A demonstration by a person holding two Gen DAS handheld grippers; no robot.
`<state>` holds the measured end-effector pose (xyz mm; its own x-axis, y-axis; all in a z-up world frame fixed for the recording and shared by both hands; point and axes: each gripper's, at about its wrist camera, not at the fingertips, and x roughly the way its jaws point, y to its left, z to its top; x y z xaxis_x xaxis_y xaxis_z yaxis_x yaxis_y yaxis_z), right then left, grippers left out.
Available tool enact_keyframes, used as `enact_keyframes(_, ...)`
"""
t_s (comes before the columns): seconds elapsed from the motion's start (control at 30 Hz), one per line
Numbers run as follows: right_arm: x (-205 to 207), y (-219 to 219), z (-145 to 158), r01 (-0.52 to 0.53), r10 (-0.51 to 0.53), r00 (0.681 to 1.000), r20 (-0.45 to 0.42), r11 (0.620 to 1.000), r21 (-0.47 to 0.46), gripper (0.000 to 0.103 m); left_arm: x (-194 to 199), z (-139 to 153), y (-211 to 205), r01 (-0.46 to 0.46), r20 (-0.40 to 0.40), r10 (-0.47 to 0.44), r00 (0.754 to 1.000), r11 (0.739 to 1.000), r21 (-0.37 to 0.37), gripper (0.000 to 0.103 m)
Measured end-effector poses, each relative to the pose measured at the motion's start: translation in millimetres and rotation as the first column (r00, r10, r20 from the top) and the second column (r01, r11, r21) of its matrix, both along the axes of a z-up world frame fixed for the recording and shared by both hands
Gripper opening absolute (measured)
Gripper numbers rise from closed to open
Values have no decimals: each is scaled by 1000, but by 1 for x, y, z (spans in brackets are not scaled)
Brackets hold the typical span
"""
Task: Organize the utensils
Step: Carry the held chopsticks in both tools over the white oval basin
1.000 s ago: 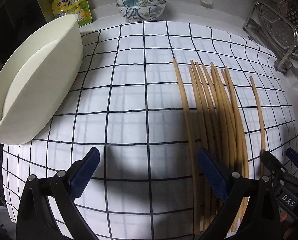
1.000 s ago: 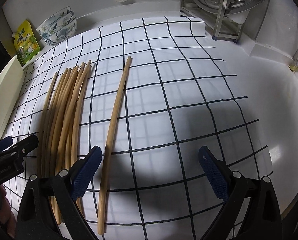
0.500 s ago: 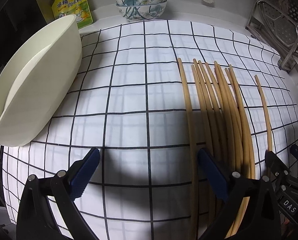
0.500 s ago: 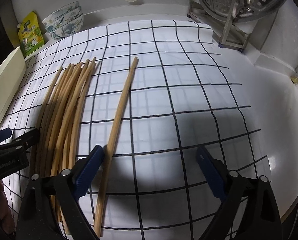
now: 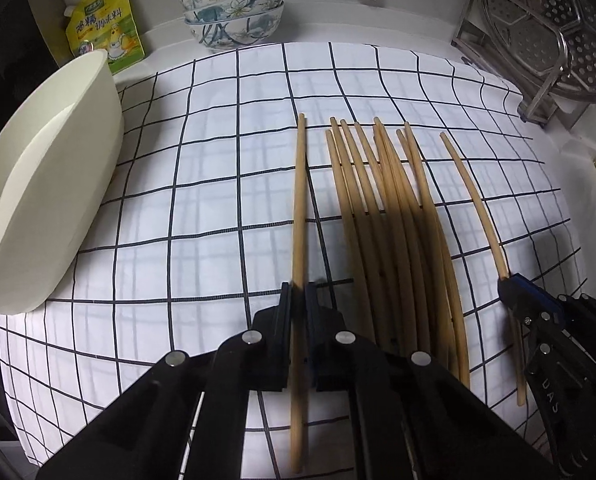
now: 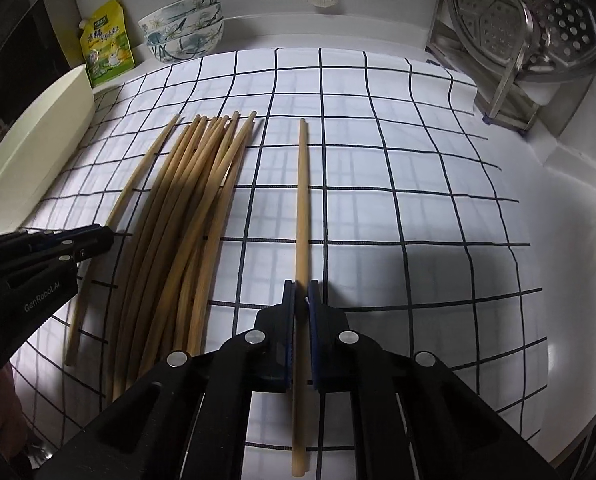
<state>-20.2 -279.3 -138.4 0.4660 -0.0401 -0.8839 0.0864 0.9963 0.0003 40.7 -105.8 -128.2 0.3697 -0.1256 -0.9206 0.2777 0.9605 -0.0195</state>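
Chopstick (image 5: 298, 216) butt under tool (image 5: 297, 286)

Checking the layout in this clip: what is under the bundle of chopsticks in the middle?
The bundle of chopsticks lies directly on the checked cloth. What the cloth covers beneath is hidden; the bundle's near ends are blocked by the right gripper.

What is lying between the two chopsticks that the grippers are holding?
The bundle of loose chopsticks lies on the checked cloth between the left gripper's chopstick and the right gripper's chopstick. The left wrist view shows it best.
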Motion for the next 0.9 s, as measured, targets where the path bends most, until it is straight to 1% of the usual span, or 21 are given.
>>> enact_keyframes(0.07,-1,-1,3,6,-6,1000,2,1000,19,6,0,5,4,-1,1,1,1000,1000,-18,7)
enact_keyframes(0.2,1,2,20,10,-11,1000,25,999,33,6,2,24,14,0,27,2,1000,999,-51,7)
enact_keyframes(0.3,6,14,40,-7,5,998,60,999,43,6,6,41,27,-14,49,18,999,997,-77,7)
enact_keyframes(0.43,20,42,70,-63,55,991,122,996,58,6,15,70,58,-50,102,61,993,993,-103,7)
enact_keyframes(0.57,47,91,98,-147,129,975,183,985,91,6,26,96,99,-107,159,124,980,988,-110,7)
enact_keyframes(0.63,60,117,104,-196,174,964,202,976,97,6,32,107,126,-141,191,160,969,984,-107,7)
enact_keyframes(0.77,90,170,107,-276,241,946,217,949,150,6,47,122,177,-204,238,222,946,974,-96,7)
enact_keyframes(0.9,120,229,103,-338,301,928,219,928,157,6,69,122,227,-263,249,275,929,961,-83,7)
